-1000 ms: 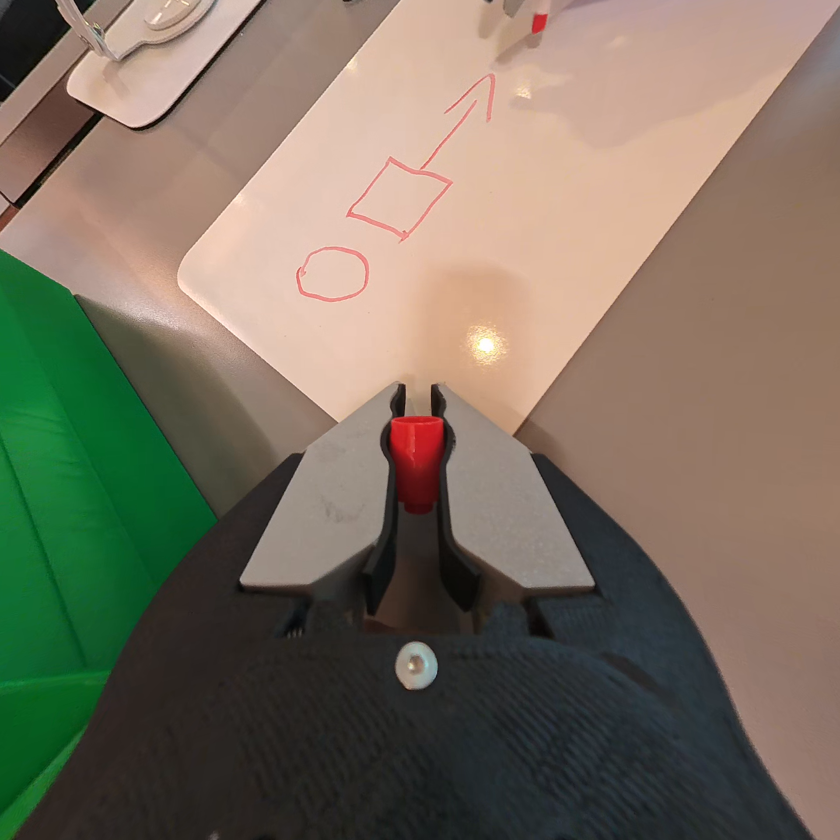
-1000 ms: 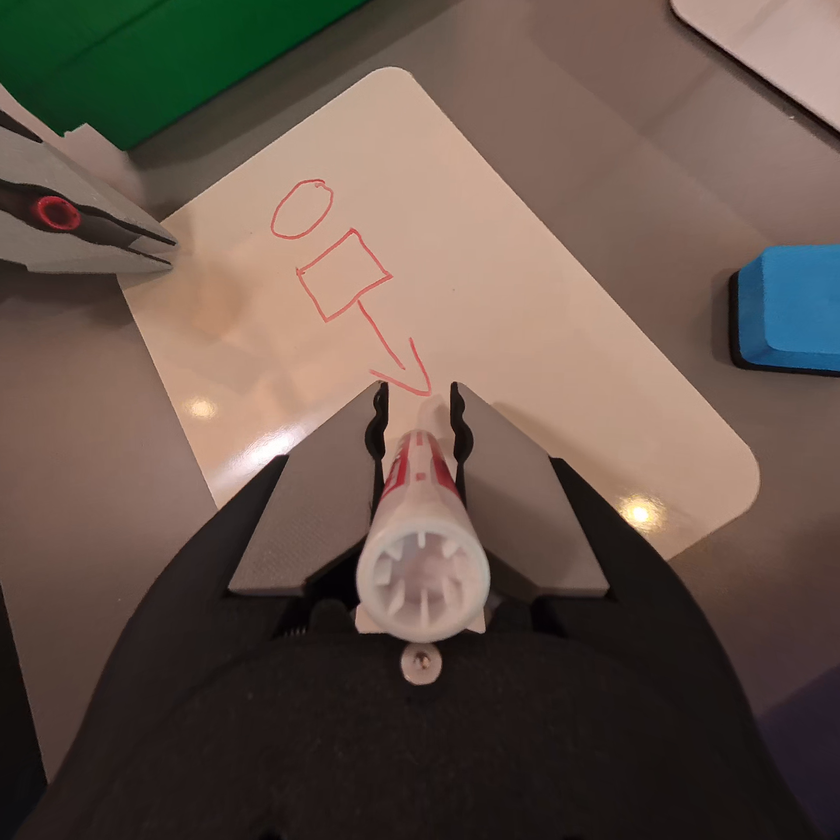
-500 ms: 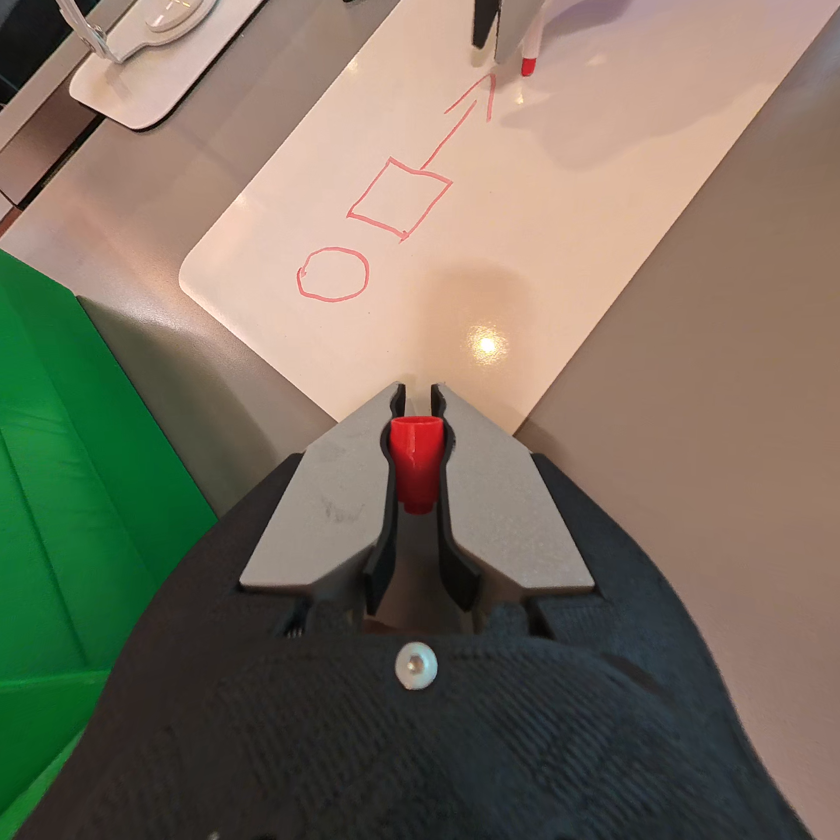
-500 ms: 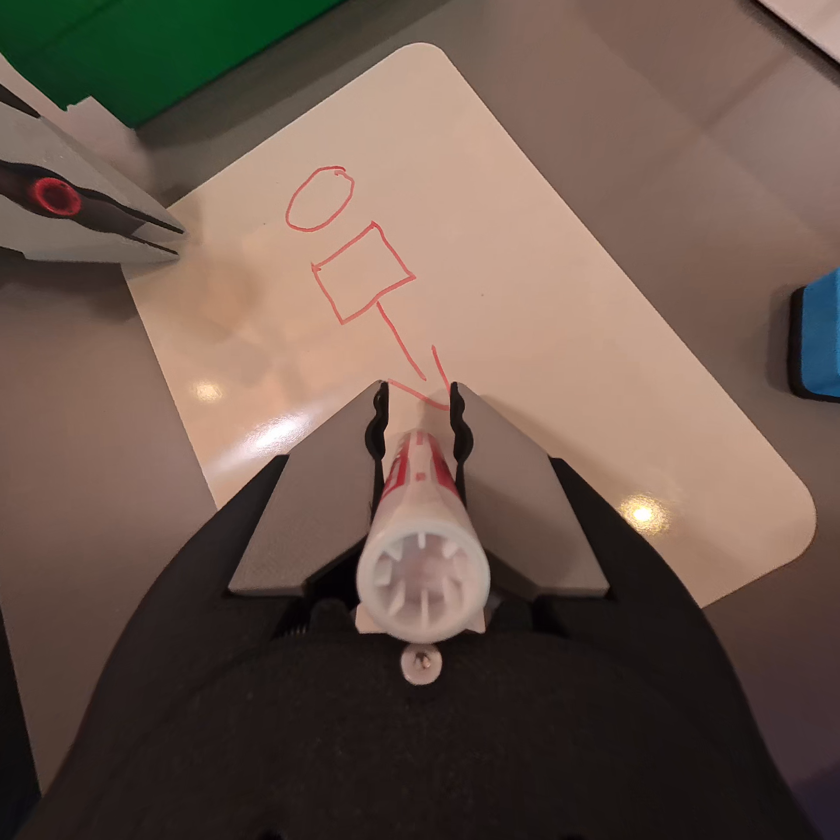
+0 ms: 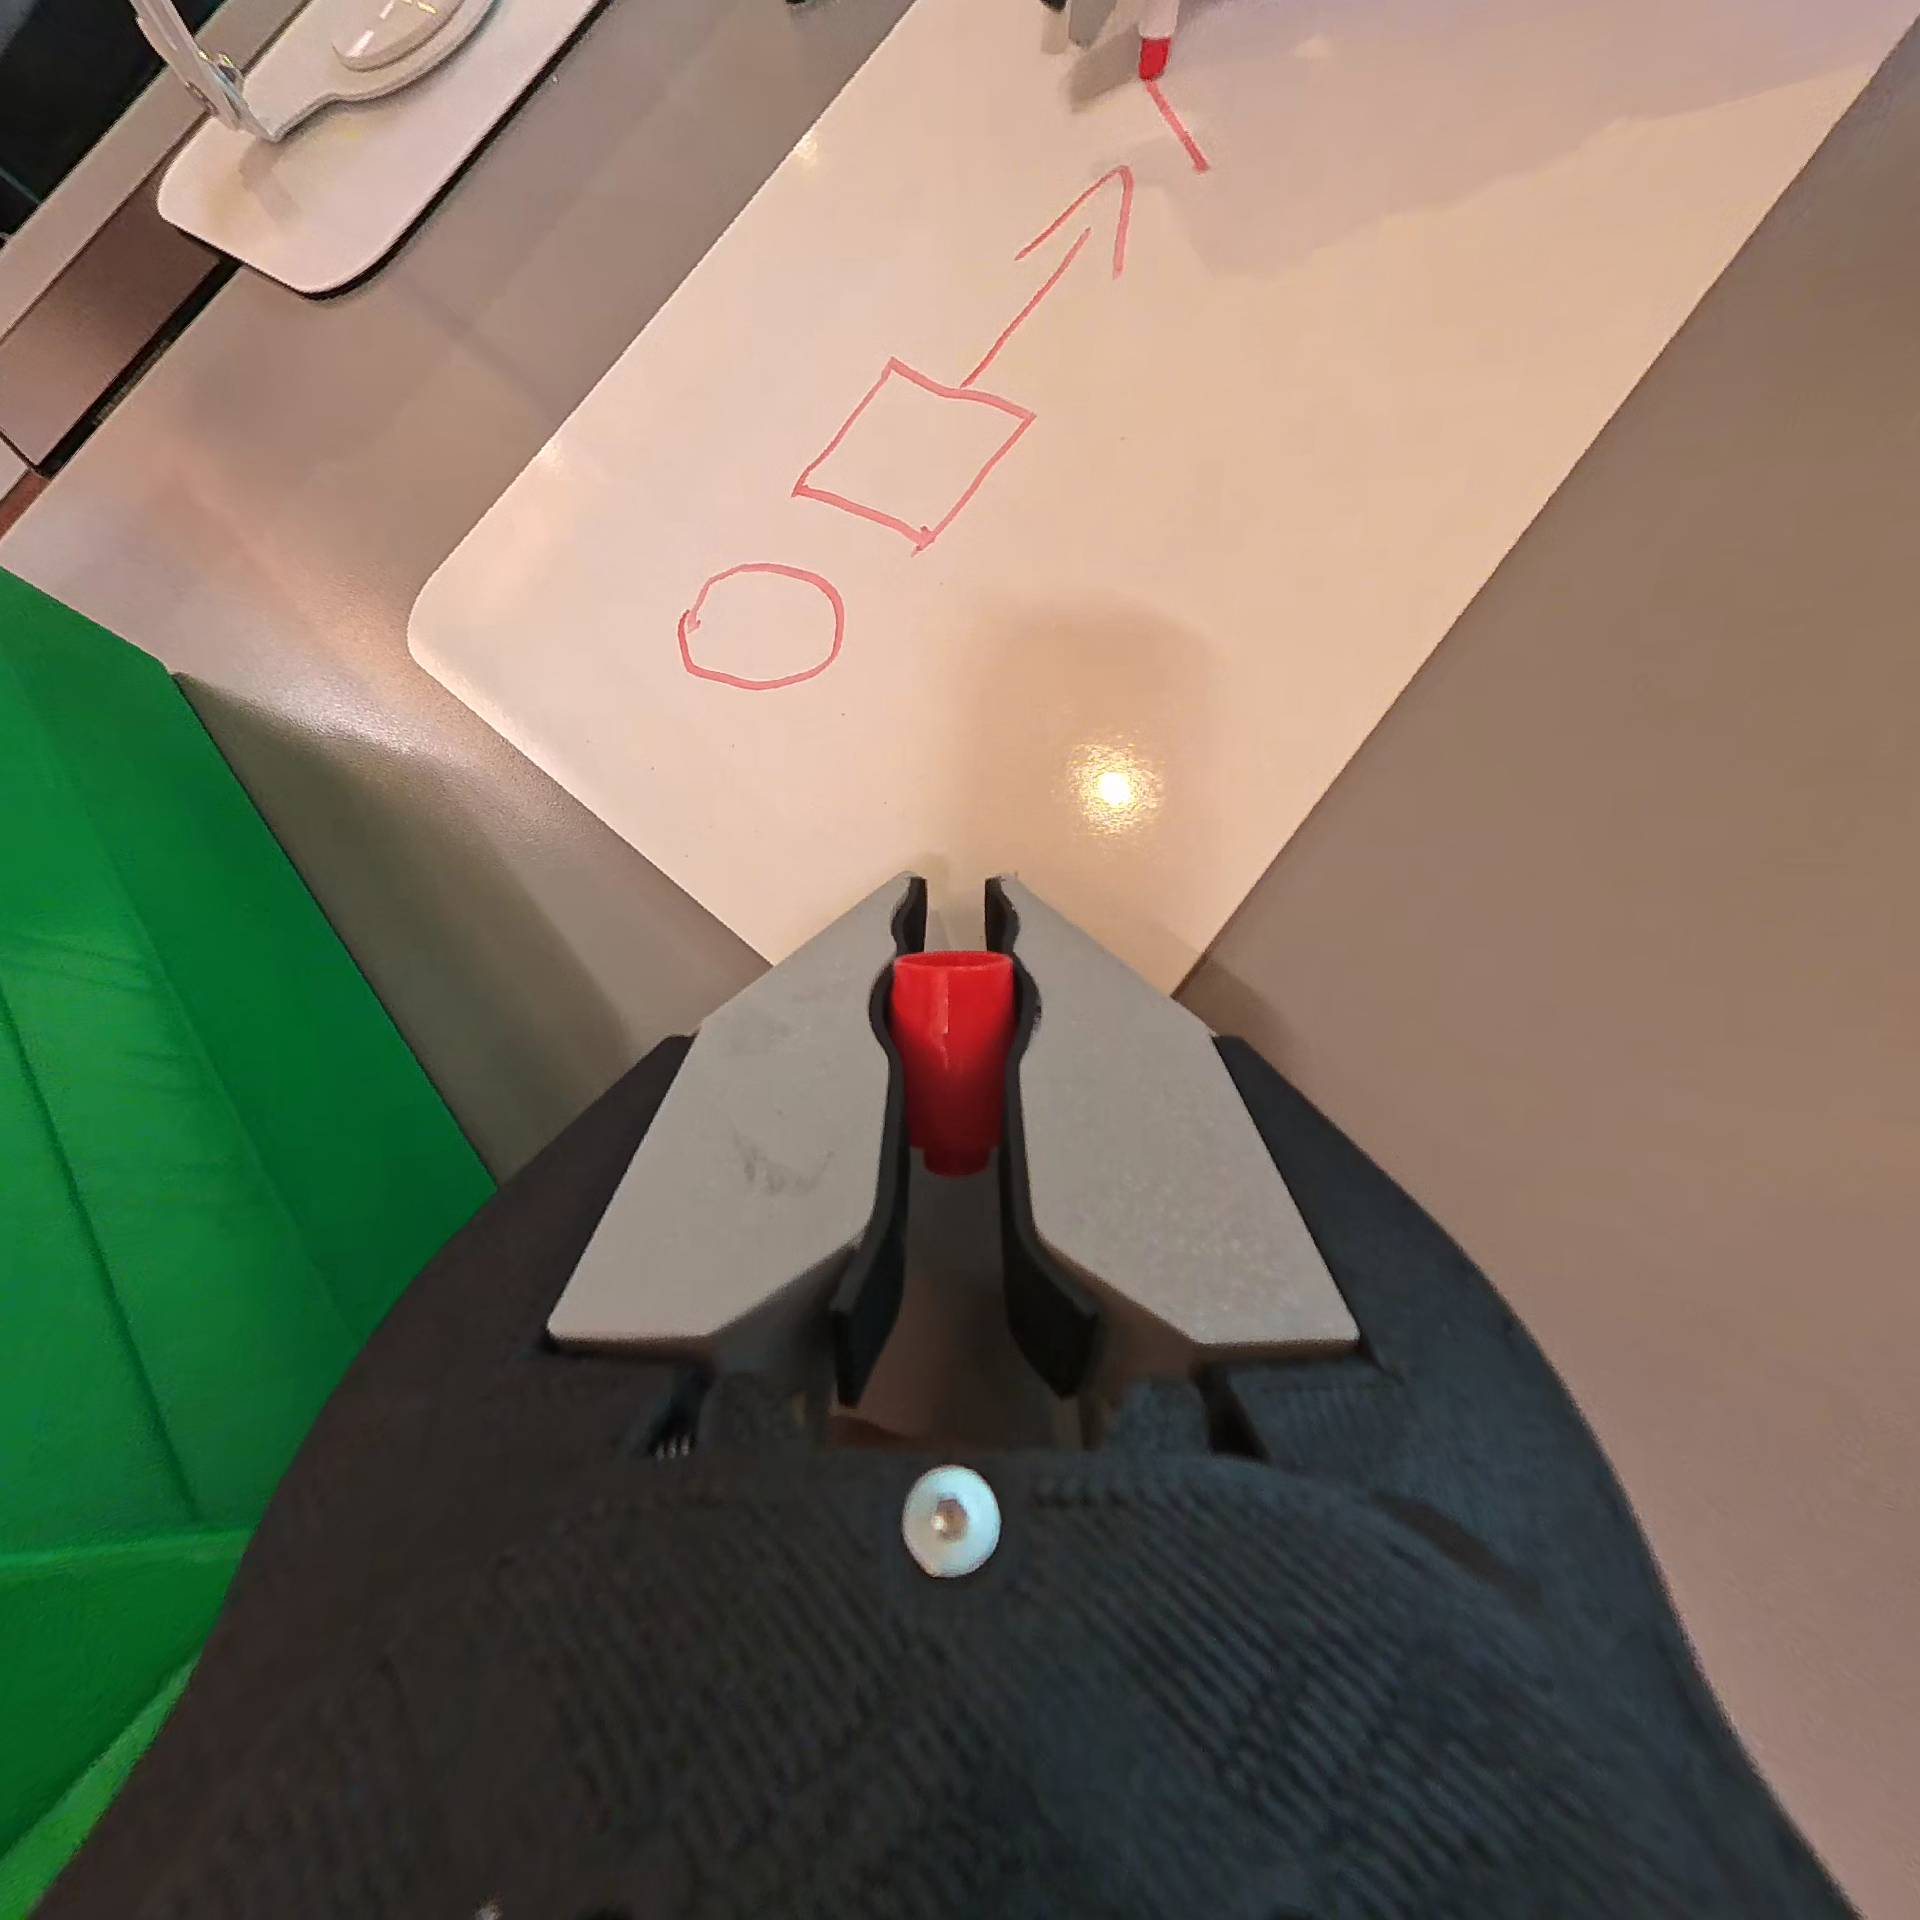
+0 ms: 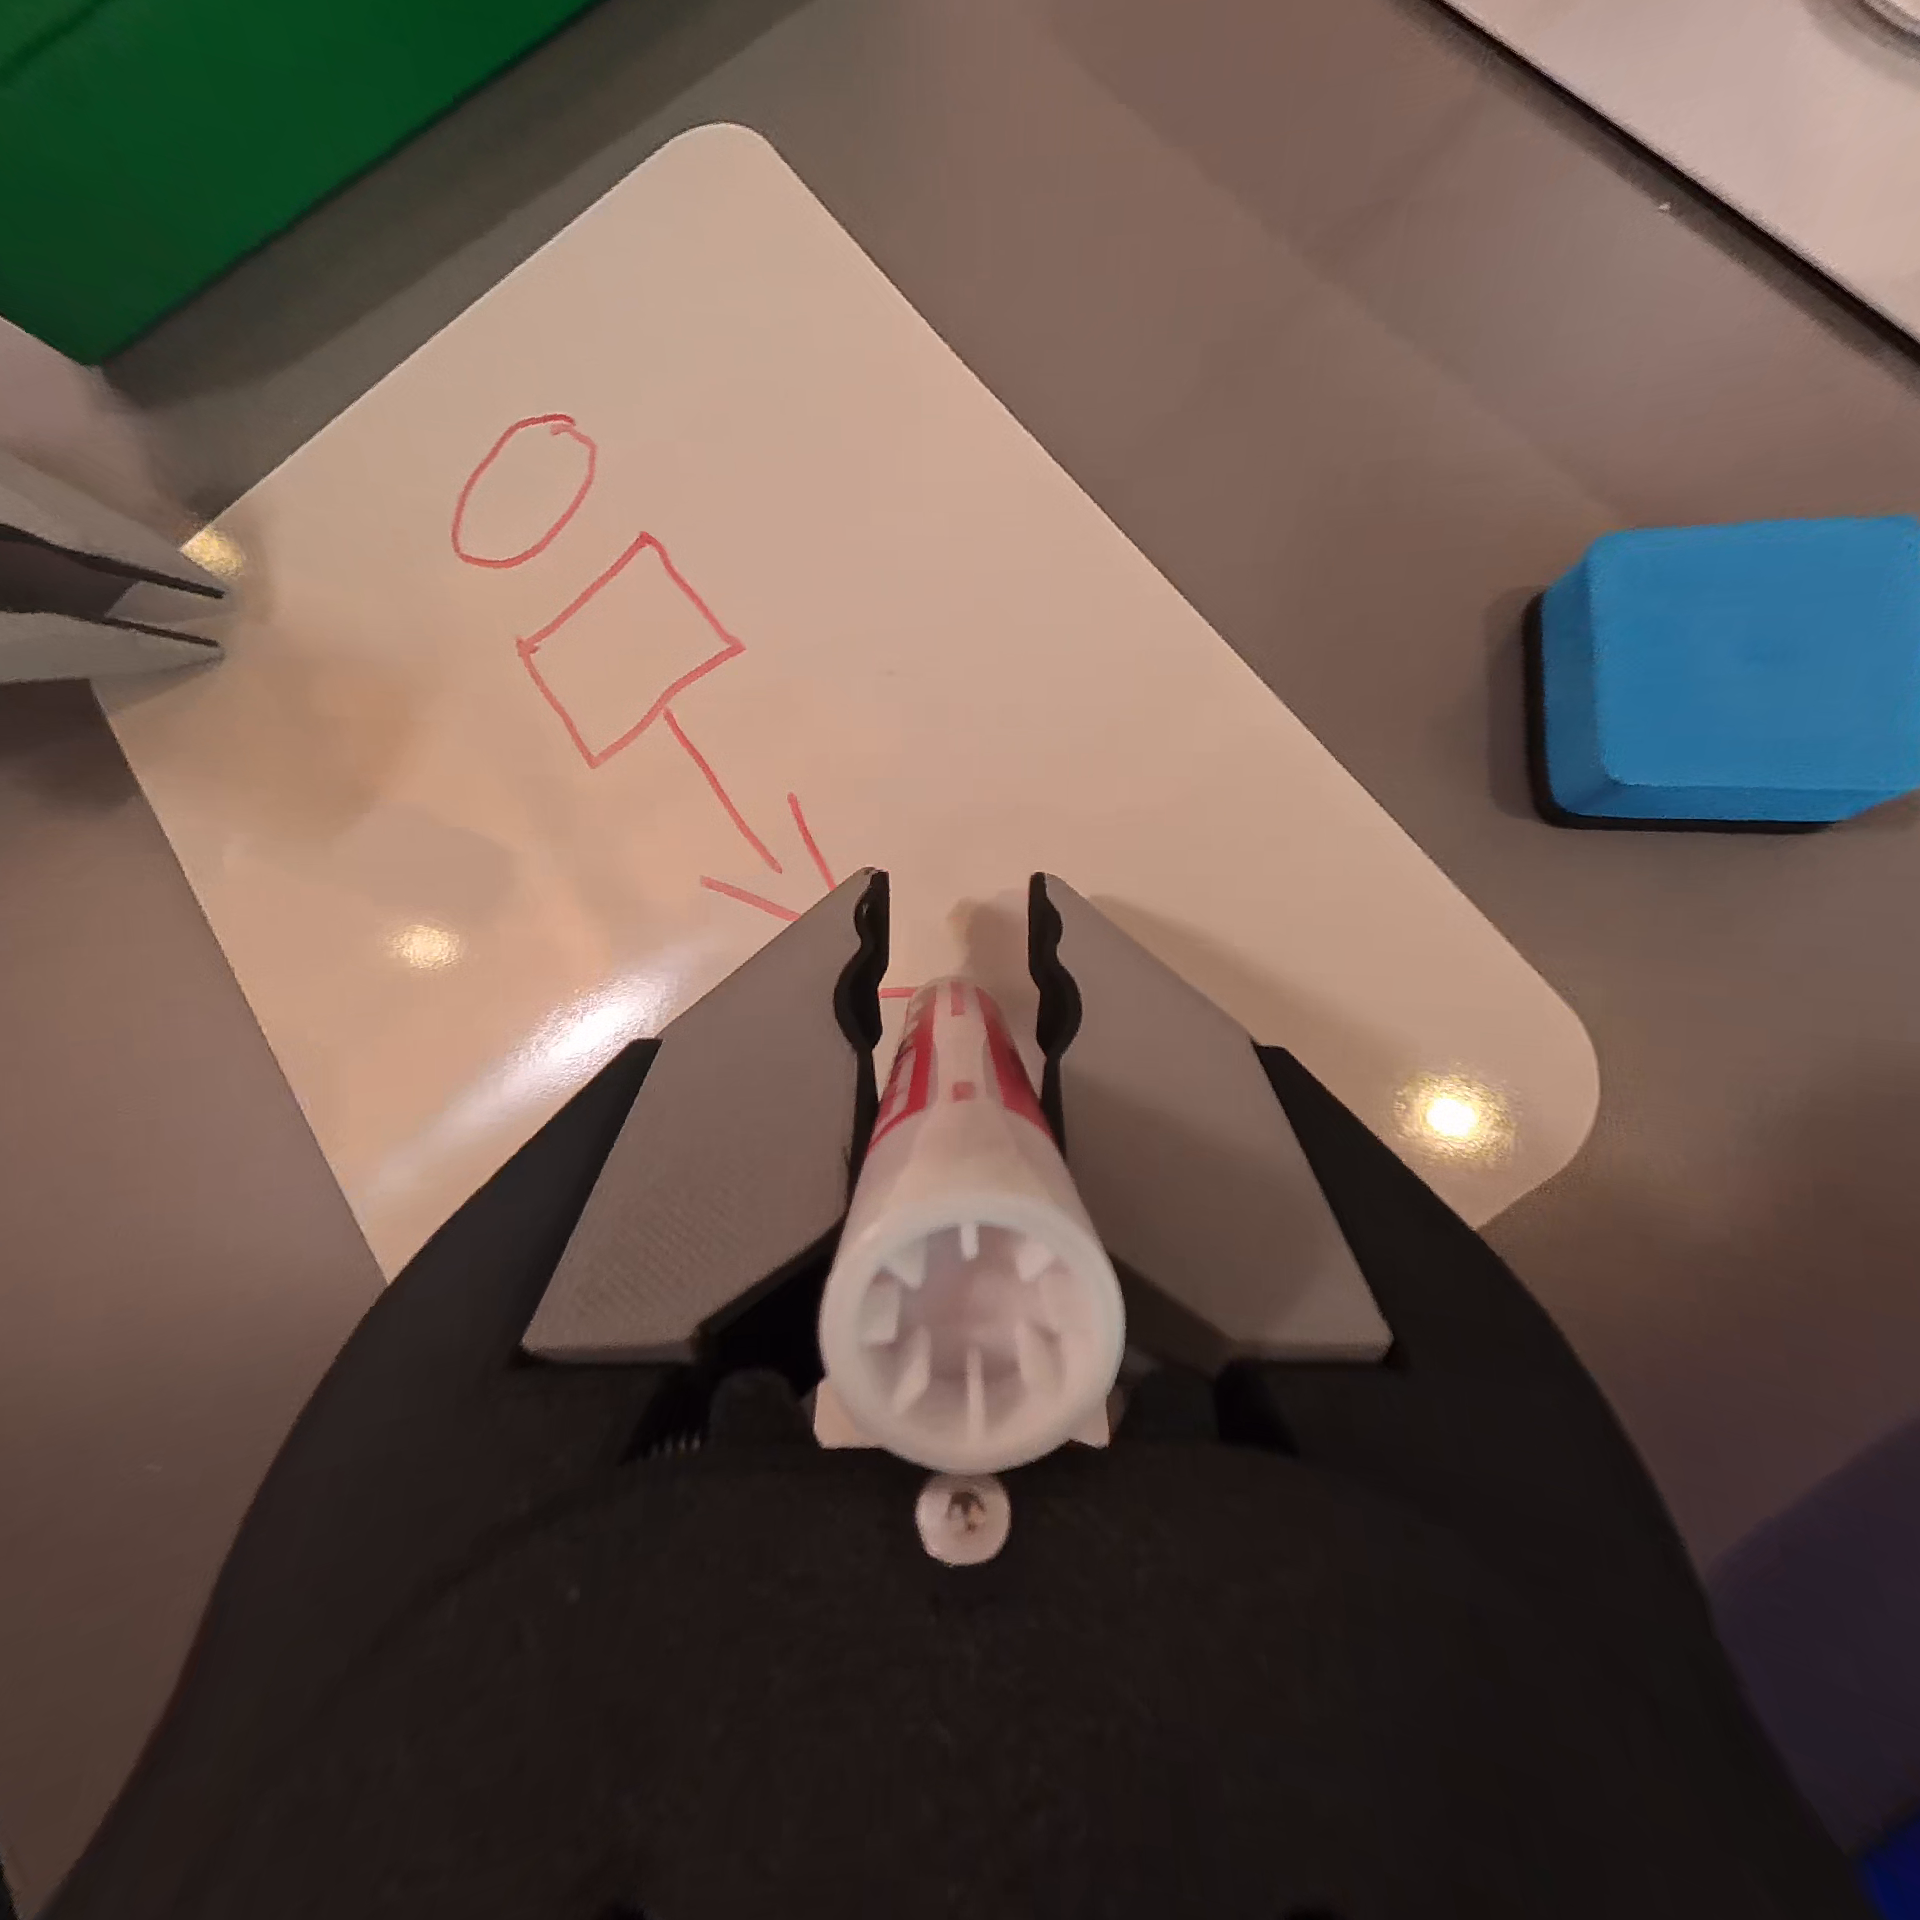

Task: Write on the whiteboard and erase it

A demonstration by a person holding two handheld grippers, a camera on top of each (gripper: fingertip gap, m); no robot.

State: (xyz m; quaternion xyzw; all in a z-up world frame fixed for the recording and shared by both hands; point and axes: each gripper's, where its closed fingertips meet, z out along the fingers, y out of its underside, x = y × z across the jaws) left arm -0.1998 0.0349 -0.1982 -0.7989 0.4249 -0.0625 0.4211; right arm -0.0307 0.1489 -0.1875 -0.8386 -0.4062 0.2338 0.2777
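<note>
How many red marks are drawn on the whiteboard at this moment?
4: a circle nearest the whiteboard's near corner, a square beyond it, an arrow leading off the square, and a short new stroke at the marker tip, partly hidden in the right wrist view.

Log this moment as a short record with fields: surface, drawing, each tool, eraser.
surface: whiteboard flat on a grey table
drawing: red circle, square, arrow, and a fresh short stroke
left tool: shut on a red cap, at the board's corner
right tool: shut on the marker, tip down on the board
eraser: blue, on the table beside the board, untouched
</note>
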